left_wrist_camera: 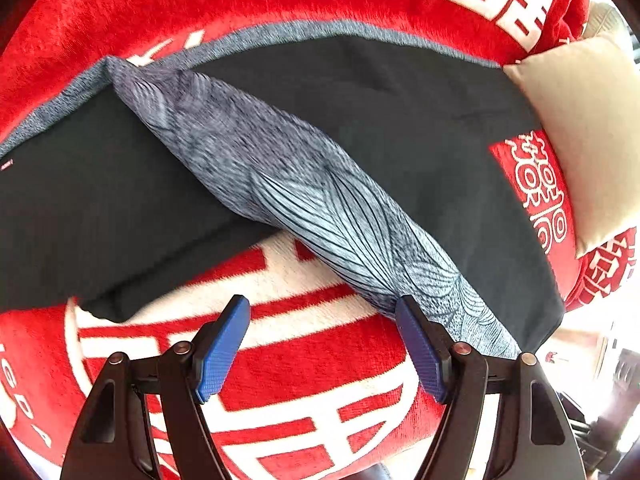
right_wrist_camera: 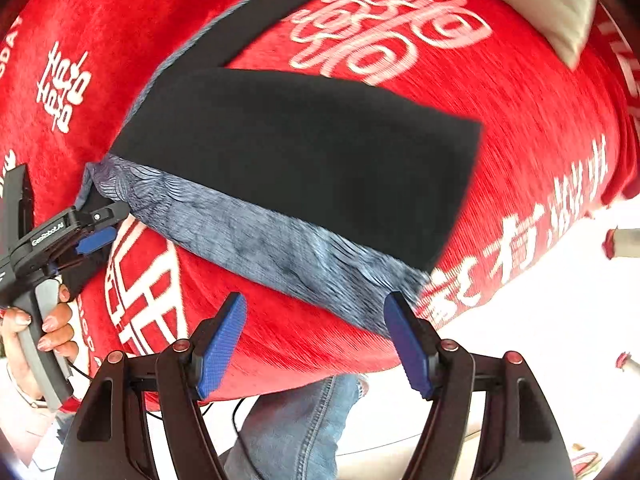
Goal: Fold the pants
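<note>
Black pants (left_wrist_camera: 400, 120) with a grey-blue patterned band (left_wrist_camera: 320, 208) lie spread on a red blanket (left_wrist_camera: 320, 360). They also show in the right wrist view (right_wrist_camera: 300, 152), with the patterned band (right_wrist_camera: 280, 248) along the near edge. My left gripper (left_wrist_camera: 322, 346) is open and empty; its right finger (left_wrist_camera: 420, 352) is next to the band. My right gripper (right_wrist_camera: 316, 344) is open and empty, just short of the band's edge. The left gripper also shows in the right wrist view (right_wrist_camera: 94, 228), at the pants' left corner.
A beige pillow (left_wrist_camera: 580, 140) lies at the right on the blanket and shows in the right wrist view (right_wrist_camera: 560, 12) at the top right. The blanket's near edge (right_wrist_camera: 280, 376) drops off, with a person's jeans (right_wrist_camera: 300, 432) below.
</note>
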Available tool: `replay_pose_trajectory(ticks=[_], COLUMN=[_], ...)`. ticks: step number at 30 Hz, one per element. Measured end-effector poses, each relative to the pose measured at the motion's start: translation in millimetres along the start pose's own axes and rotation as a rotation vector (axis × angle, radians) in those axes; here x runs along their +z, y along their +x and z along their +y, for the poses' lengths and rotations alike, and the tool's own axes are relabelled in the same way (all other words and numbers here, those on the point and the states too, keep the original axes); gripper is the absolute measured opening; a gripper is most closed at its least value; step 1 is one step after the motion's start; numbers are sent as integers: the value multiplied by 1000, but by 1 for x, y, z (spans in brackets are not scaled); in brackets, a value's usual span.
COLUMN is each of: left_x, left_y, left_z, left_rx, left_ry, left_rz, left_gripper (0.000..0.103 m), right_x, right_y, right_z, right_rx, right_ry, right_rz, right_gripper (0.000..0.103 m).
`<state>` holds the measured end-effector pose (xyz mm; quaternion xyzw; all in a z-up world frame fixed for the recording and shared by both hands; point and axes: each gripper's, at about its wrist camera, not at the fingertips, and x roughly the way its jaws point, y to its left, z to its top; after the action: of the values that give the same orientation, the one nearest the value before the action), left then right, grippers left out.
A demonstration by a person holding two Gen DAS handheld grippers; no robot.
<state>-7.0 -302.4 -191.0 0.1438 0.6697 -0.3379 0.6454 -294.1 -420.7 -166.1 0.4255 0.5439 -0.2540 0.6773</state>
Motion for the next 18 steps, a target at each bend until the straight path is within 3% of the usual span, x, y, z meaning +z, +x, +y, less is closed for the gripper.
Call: replay_pose_trajectory(ticks=[5,8,10,13,14,15,16,18], left_x=[-2,1,3,5,6,7,9,15], left_y=[7,12,15,20,20,20,22,20], left_z=[-10,-20,-27,-37,-41,-44,-49,-58], left_rx=[8,-6,9,10,-1,-17,-40,-44], left_ry=[9,-6,-5,-8,-9,-8,-10,-25], left_rz=[2,9,9,-1,-3,-6,10,13], left_gripper=[76,76,76,74,67,39,23,14], right_x=[-10,-10,-7,-5,-4,-2,-1,8], right_y=[1,2,7,20,26,27,24,13], right_z=[-27,-48,-57,-63,-59,-60,-62,-63], right_rx=[-10,36,98,180,207,211,229,296], right_ry=[33,77,89,90,82,74,74,79], right_rz=[-33,-35,-20,52,81,107,114,125], right_gripper=[73,72,65,40,20,6,6,6])
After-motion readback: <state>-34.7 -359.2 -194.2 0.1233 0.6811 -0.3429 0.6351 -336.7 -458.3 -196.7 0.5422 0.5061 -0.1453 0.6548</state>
